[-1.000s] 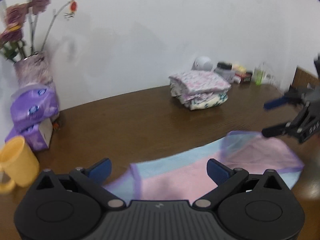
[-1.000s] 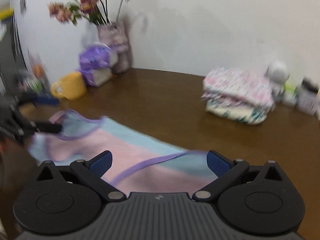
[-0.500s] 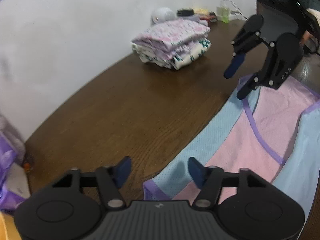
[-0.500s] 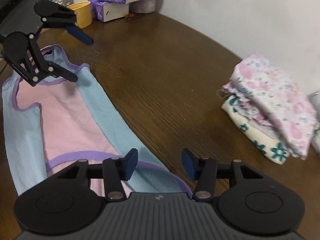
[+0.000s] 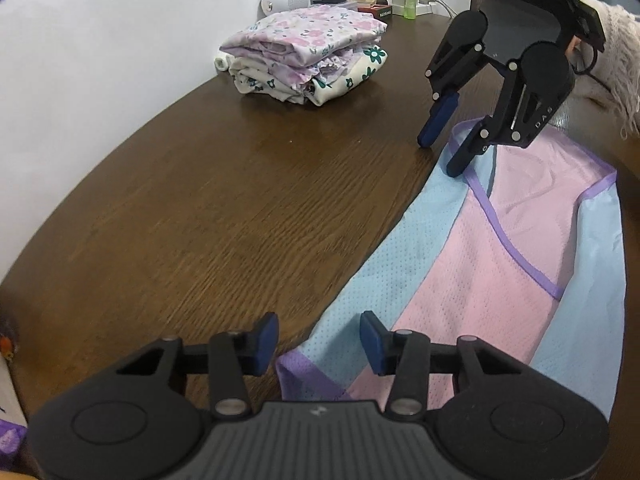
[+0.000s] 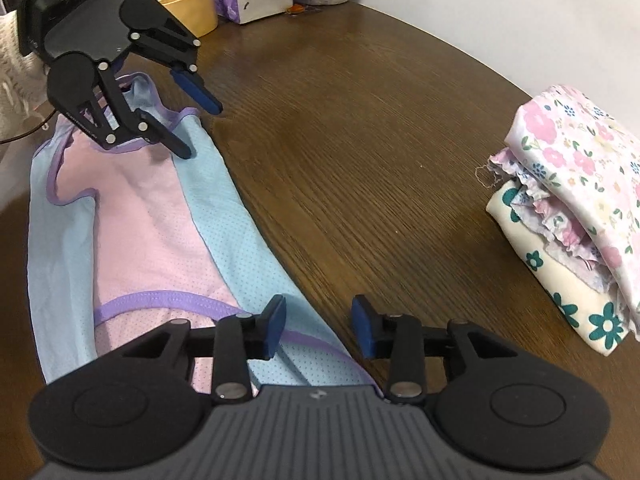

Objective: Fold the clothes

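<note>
A pink and light-blue garment [image 5: 500, 248] with purple trim lies flat on the brown wooden table [image 5: 240, 200]. The left gripper [image 5: 319, 338] straddles one end of its far edge, jaws closing but pads still apart, fabric edge between them (not pinched). The right gripper [image 6: 319, 322] stands likewise at the other end, jaws closing over the trimmed edge. A stack of folded floral clothes [image 6: 576, 208] sits well beyond both jaws.
</note>
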`<state>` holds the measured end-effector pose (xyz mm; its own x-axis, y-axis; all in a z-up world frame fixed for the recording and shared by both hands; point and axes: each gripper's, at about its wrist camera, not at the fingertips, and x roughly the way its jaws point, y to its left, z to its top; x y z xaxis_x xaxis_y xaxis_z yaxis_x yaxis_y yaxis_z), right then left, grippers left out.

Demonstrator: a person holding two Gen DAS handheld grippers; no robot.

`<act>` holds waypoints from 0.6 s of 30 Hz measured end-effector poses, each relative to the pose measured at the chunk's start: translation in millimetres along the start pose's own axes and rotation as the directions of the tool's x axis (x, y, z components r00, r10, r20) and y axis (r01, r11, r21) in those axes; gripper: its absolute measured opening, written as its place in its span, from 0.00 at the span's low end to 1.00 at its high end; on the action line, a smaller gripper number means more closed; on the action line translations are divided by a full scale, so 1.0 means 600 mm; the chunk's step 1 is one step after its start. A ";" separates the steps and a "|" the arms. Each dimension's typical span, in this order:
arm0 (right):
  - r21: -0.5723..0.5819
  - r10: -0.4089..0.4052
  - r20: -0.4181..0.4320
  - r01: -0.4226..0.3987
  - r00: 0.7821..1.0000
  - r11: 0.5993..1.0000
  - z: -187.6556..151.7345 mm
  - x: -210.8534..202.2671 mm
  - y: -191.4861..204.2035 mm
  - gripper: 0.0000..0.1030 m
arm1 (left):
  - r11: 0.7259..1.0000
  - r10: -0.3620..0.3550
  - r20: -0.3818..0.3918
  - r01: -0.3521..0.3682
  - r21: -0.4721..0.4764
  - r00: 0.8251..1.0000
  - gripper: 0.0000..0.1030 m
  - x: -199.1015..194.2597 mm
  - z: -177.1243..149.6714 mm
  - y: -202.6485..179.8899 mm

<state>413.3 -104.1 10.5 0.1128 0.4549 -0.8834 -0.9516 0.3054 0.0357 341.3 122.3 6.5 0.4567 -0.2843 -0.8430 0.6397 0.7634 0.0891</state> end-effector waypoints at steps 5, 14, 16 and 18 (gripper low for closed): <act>-0.024 0.007 -0.011 -0.007 1.000 1.000 0.002 0.003 0.007 0.29 | 0.999 -0.048 0.003 0.048 -0.002 0.999 0.19 -0.001 0.002 0.000; -0.131 -0.033 0.035 0.038 0.999 0.991 0.001 -0.015 0.065 0.01 | 0.998 0.010 0.116 -0.017 0.059 0.993 0.01 -0.042 -0.015 -0.042; -0.149 -0.083 0.094 0.097 0.992 0.984 -0.007 -0.035 0.081 0.01 | 0.989 0.090 0.169 -0.108 0.101 0.981 0.01 -0.066 -0.026 -0.066; -0.169 -0.154 0.150 0.179 0.977 0.969 -0.020 -0.055 0.101 0.01 | 0.970 0.162 0.219 -0.196 0.142 0.962 0.01 -0.090 -0.040 -0.095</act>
<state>348.6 -110.6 36.5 0.2996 0.5225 -0.7983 -0.9505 0.2358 -0.2024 265.2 107.9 33.9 0.6786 -0.2772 -0.6802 0.6194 0.7137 0.3271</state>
